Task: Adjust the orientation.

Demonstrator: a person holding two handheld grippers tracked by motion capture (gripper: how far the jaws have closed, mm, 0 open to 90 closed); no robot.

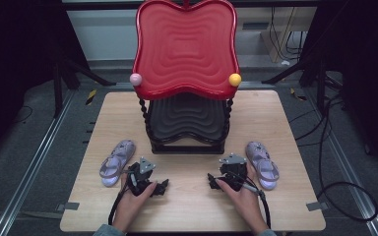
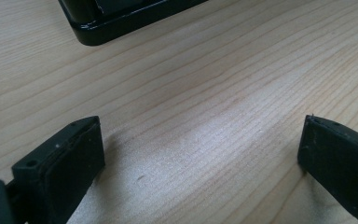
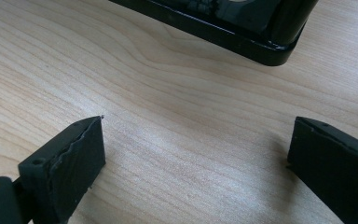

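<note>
Table (image 1: 192, 206): light wood, it takes the middle and lower part of the high view; grey floor is around it.
Stand (image 1: 187, 129): a two-level rack at the upper centre of the high view, standing on the far half of the table.
Red tray (image 1: 186, 46): the top level, wavy edge, with ripple lines; it is tilted toward the camera.
Black tray (image 1: 187, 118): the lower level, same wavy form, under the red tray.
Pink ball (image 1: 136, 79): at the left front corner of the red tray.
Yellow ball (image 1: 235, 79): at the right front corner of the red tray.
Left sandal (image 1: 117, 162): pale purple, left of centre in the high view, lying on the table beside the stand base, near the left gripper.
Right sandal (image 1: 262, 164): pale purple, right of centre, just beside the right gripper.
Left gripper (image 1: 161, 187): lower centre-left of the high view, held by the left hand (image 1: 130, 199), resting low on the table; in the left gripper view its jaws stand wide apart with bare wood between them.
Right gripper (image 1: 211, 181): lower centre-right, held by the right hand (image 1: 243, 194); in the right gripper view its jaws are also wide apart, and nothing is between them.
Stand base (image 2: 121, 21): a glossy black corner at the top of the left gripper view, and at the upper right of the right gripper view.
Cables (image 1: 347, 196): black, on the floor at the right edge of the high view.
</note>
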